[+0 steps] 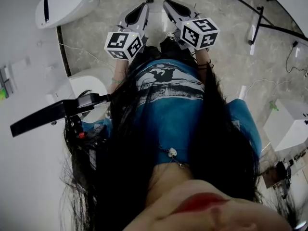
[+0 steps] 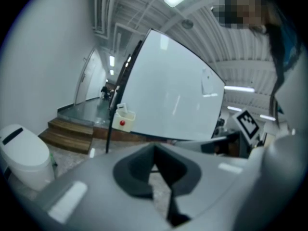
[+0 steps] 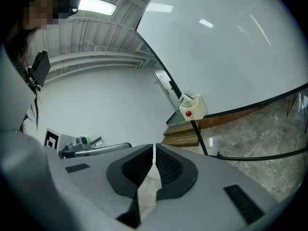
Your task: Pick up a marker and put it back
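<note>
No marker shows clearly in any view. My left gripper (image 1: 143,6) and right gripper (image 1: 169,5) hang side by side in front of the person's blue shirt (image 1: 168,105), pointing out over the marble floor (image 1: 231,57). Each is shut with nothing between its jaws: the left gripper (image 2: 155,153) and the right gripper (image 3: 154,150) show their dark pads meeting. A large whiteboard (image 2: 168,95) on a black frame stands ahead, whiteboard (image 3: 231,47). A small white box with a red dot (image 2: 122,119) hangs on its frame, box (image 3: 191,108).
A white rounded appliance (image 1: 65,4) stands on the floor at the left, appliance (image 2: 24,155). Wooden steps (image 2: 67,134) lie behind the whiteboard. A black bar (image 1: 53,112) juts out beside the person. Black stand legs (image 1: 260,23) cross the floor at the right.
</note>
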### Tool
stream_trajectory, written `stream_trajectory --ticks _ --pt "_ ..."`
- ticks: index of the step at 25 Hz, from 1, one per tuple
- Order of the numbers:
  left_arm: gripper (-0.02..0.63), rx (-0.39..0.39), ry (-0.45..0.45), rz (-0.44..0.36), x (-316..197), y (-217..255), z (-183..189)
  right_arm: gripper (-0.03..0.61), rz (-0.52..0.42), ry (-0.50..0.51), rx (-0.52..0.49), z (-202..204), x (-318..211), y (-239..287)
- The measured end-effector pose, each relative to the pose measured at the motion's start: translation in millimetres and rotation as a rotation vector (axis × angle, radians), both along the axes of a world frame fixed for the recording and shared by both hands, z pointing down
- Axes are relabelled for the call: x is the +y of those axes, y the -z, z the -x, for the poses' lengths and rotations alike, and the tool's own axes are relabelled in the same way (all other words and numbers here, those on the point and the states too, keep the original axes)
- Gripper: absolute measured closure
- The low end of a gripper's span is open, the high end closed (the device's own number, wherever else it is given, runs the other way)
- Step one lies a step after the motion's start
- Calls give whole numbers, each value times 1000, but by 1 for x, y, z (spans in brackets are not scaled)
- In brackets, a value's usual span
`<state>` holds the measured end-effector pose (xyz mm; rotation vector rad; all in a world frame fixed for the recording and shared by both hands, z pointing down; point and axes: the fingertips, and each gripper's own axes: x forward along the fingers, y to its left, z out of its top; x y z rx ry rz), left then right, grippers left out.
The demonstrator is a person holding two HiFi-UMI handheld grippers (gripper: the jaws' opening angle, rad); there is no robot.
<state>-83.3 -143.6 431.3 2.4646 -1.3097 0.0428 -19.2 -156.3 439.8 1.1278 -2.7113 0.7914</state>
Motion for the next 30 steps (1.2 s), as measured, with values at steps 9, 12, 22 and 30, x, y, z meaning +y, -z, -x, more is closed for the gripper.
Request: stream_trajectory --ticks 9,12,22,30 --pt "623 4 -1 38 5 -5 -12 553 28 -33 12 -21 -11 1" --pt "623 -6 8 24 4 -6 -5 552 22 -39 -8 -17 -11 -1" --pt "623 6 -54 42 17 -9 -21 552 70 -86 -47 -25 22 -6" --pt "623 10 -104 45 23 -9 -33 552 89 -110 -67 -28 31 -7"
